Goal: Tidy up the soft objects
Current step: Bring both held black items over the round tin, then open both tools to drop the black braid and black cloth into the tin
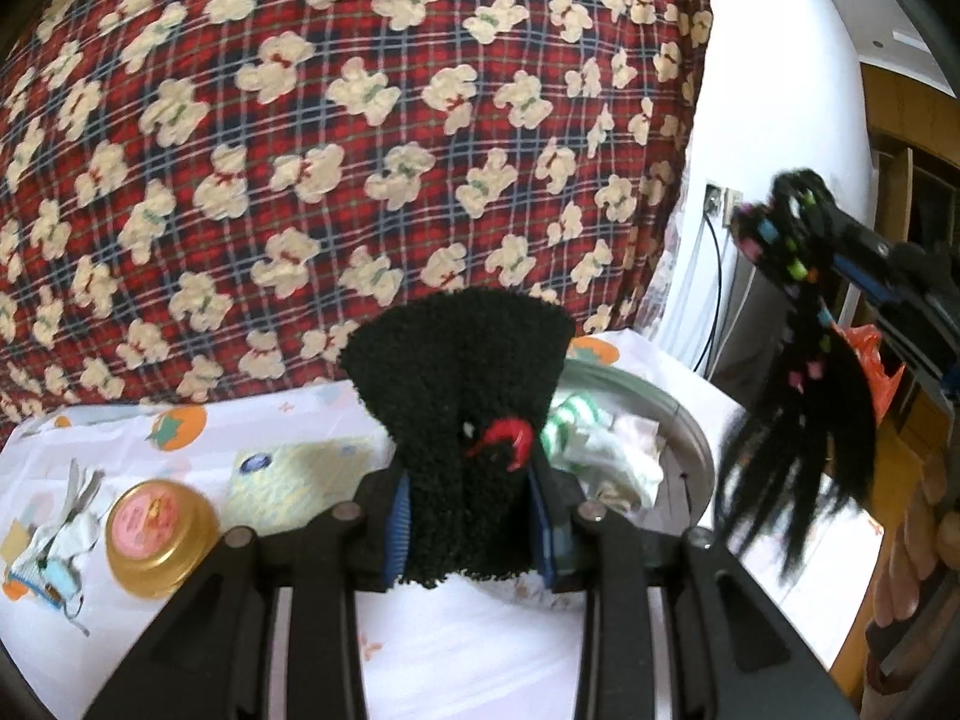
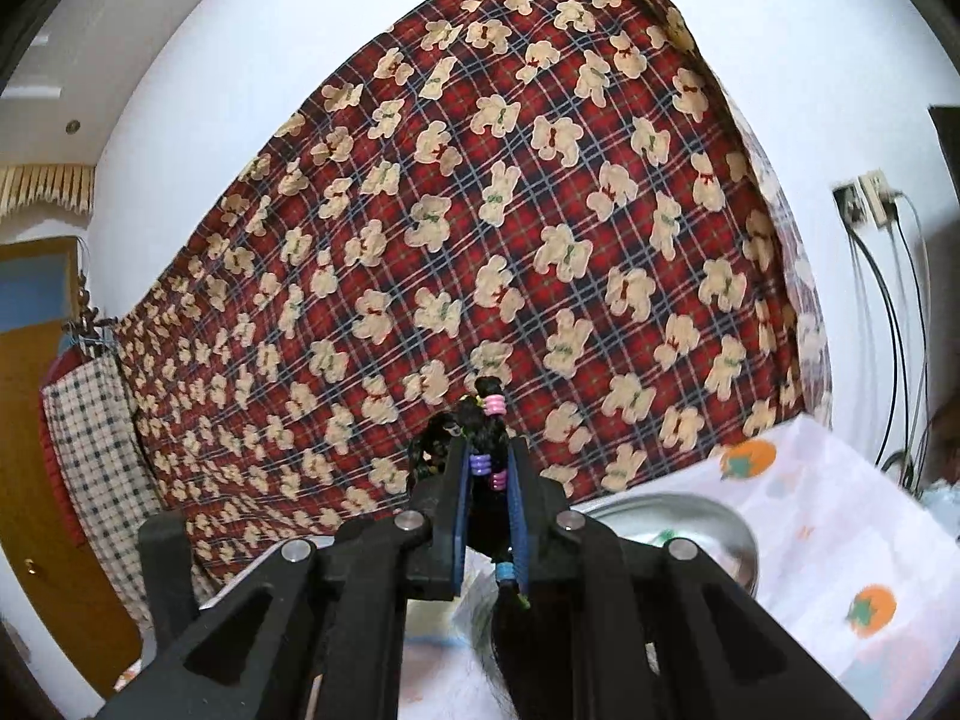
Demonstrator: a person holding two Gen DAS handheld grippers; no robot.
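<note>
Behind the tabletop [image 1: 456, 648] a bear-print cloth [image 1: 360, 120] is hung. Nearest the metal bowl [image 1: 690, 420], a black sock [image 1: 462, 420] is gripped upright by the left gripper [image 1: 474, 516]; beside it, the right gripper [image 2: 487, 498] is clamped on a beaded hairpiece [image 2: 487, 414], strands hanging down.

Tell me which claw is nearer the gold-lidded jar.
Left. The left claw, shut on a black fuzzy sock, sits just right of the jar; the right claw, gripping a beaded hairpiece, is far right.
</note>
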